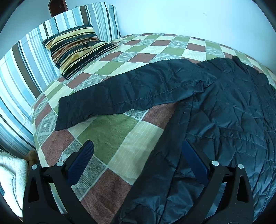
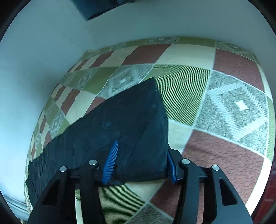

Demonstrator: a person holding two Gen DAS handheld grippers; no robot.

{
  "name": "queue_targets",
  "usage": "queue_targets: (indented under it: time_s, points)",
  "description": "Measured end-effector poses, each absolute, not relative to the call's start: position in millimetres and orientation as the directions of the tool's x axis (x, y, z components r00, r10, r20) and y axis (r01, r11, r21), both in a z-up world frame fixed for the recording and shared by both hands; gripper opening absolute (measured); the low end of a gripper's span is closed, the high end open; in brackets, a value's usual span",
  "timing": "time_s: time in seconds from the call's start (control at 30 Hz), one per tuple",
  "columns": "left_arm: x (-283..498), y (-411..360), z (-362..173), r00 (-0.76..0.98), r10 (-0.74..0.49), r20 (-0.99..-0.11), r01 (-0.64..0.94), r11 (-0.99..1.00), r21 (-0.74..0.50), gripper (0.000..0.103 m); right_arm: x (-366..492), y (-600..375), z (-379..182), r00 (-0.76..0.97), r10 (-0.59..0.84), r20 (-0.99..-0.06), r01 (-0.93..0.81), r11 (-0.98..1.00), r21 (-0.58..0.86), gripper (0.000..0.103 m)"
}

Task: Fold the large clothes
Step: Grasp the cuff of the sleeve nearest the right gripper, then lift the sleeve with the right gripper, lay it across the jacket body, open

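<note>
Nearest in the left wrist view, the left gripper [image 1: 137, 155] hangs low over the bed with its jaws spread wide. Its left blue pad [image 1: 81, 163] stands over the bare checked bedspread [image 1: 110, 134], while the other pad sits at the side hem of the dark jacket [image 1: 224, 120]; the hem lies between the two pads, but neither pad presses on it.

In the right wrist view, the right gripper [image 2: 141, 158] has its jaws drawn partway in around the cuff end of the jacket's sleeve [image 2: 134, 124]. The ribbed blue fingers [image 2: 111, 160] stand on either side of the cuff, one digging into the fabric from the left and the other tight against the cuff's right edge, so the sleeve end is pinched between them.

The jacket is a quilted, shiny dark garment spread flat on the bed, its body on the right in the left wrist view. Its other sleeve [image 1: 131, 93] stretches out to the left across the bedspread, lying flat and apart from the left gripper.

Farther back, a dark cushion with gold and brown stripes [image 1: 77, 50] leans against large pillows in blue, white and brown stripes [image 1: 34, 56]. A pale wall [image 1: 172, 15] closes the scene behind the bed.
</note>
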State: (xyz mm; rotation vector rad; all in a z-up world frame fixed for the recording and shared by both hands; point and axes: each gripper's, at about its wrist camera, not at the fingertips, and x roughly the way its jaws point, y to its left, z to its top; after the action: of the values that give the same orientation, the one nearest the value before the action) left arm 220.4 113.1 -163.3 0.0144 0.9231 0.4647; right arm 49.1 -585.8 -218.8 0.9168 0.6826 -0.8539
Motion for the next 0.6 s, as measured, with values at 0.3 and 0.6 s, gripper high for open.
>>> queue_targets:
  time_s: [0.3,0.6]
  points:
    - [214.2,131.9,-161.8,0.491,0.417,-0.765,-0.412,0.885,0.217,0.101,64.6,-563.5,-182.6,0.552,-0.386,-0.739,0.821,0.409,0.4,0.011]
    - [204.1,153.2,-161.4,0.468,0.437,-0.768,-0.433,0.871,0.232,0.101,127.9,-486.2,-105.6,0.693,-0.373,-0.617,0.674,0.64,0.369,0.009]
